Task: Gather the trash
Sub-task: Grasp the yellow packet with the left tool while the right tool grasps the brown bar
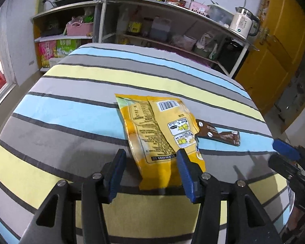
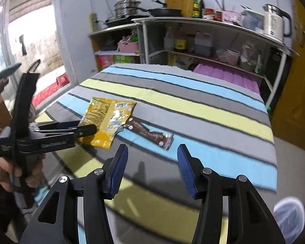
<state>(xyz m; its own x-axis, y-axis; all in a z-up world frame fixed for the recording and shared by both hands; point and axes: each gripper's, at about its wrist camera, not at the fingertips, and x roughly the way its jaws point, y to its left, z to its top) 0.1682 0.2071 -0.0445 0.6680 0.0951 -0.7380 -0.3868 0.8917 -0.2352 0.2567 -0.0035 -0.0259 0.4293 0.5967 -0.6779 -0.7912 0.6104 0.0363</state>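
My left gripper has its fingers spread wide, the near end of the yellow snack bag lying between them on the striped desk, ungripped. My right gripper is equally wide open and empty; the brown wrapper lies just ahead of its fingers, touching the bag.

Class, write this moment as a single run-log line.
left gripper: open, straddling yellow snack bag | right gripper: open, near brown wrapper | both wrappers flat on striped tablecloth
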